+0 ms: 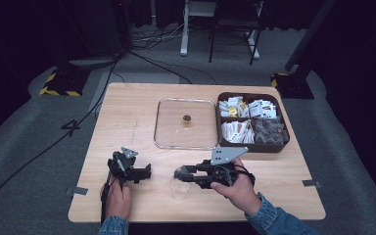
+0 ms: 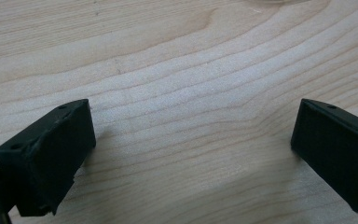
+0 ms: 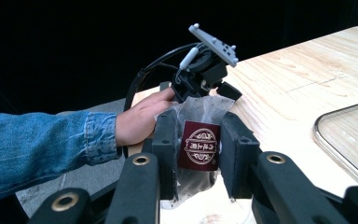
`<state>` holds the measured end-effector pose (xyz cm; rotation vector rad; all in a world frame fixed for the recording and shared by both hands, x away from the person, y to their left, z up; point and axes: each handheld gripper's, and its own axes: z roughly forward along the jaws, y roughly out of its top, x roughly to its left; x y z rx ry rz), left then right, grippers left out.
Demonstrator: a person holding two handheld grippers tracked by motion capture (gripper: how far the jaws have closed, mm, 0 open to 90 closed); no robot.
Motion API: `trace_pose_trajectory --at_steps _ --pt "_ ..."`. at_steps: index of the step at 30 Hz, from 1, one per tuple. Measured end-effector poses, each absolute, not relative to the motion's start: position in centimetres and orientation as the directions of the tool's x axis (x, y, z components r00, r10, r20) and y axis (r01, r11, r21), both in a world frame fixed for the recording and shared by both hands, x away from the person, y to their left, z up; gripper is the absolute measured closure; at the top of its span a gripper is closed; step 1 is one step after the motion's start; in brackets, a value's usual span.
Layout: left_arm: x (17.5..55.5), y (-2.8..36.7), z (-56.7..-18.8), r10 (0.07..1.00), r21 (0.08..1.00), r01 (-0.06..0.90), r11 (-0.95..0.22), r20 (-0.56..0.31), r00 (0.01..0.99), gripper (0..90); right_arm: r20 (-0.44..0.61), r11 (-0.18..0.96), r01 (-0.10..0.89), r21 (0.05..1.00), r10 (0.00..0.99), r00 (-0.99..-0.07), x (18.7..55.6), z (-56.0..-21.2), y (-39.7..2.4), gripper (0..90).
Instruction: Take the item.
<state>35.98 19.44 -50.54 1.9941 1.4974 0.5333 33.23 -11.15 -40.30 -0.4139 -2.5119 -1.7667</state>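
**Tea packet clamped, glass waiting below**

High view: the right gripper point(image 1: 178, 174) is held low over the near edge of the table point(image 1: 127, 107), its tips right at a clear glass point(image 1: 179, 186) that stands on the wood. The left gripper point(image 1: 144, 172) lies well apart to the left, a hand point(image 1: 117, 199) on it. Farther back sit a flat glass lid point(image 1: 185, 123) with a small knob and, touching its right side, a brown box point(image 1: 252, 122) of four compartments stocked with packets. So the box is already uncovered.

Left gripper view: the jaws stand wide apart over bare wood with nothing between them.

Right gripper view: the jaws are clamped on a packet point(image 3: 198, 145), a clear crinkled pouch with a dark red label, held upright between the pads. Beyond it shows the left gripper and the denim sleeve point(image 3: 42, 140). A bit of curved rim at the bottom edge seems to be the glass.

Judged from this, picking a packet out of the box is done; what seems left is bringing it over the glass and letting go, then perhaps putting the lid back.
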Motion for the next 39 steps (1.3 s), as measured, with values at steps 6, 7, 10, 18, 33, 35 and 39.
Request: trace_pose_trajectory --at_steps 6,7,10,18,33,35,39 --pt "36.0 19.4 -50.5 0.957 0.661 0.724 -0.199 -0.027 0.287 0.1 0.179 0.337 0.233 0.912 0.184 -0.966 33.0 -41.0 -10.4 70.5" --pt "36.0 19.4 -50.5 0.957 0.661 0.723 -0.2 -0.027 0.289 0.1 0.179 0.339 0.233 0.911 0.184 -0.966 32.9 -41.0 -10.3 70.6" --pt "36.0 19.4 -50.5 0.957 0.661 0.723 -0.2 -0.026 0.289 0.1 0.176 0.349 0.232 0.908 0.185 -0.967 32.9 -41.4 -10.1 70.5" --pt "36.0 19.4 -50.5 0.957 0.661 0.723 -0.2 -0.026 0.289 0.1 0.169 0.379 0.232 0.896 0.192 -0.967 33.0 -42.1 -9.8 70.4" --pt "36.0 19.4 -50.5 0.957 0.661 0.723 -0.201 -0.025 0.289 0.1 0.125 0.442 0.215 0.871 0.225 -0.966 33.2 -43.3 -9.5 70.1" --pt "36.0 19.5 -50.5 0.957 0.66 0.723 -0.202 -0.024 0.289 0.1 0.118 0.452 0.212 0.866 0.228 -0.967 33.2 -43.4 -9.4 70.1" --pt "36.0 19.4 -50.5 0.957 0.661 0.723 -0.2 -0.026 0.289 0.1 0.109 0.462 0.208 0.862 0.231 -0.967 33.3 -43.6 -9.4 66.5"
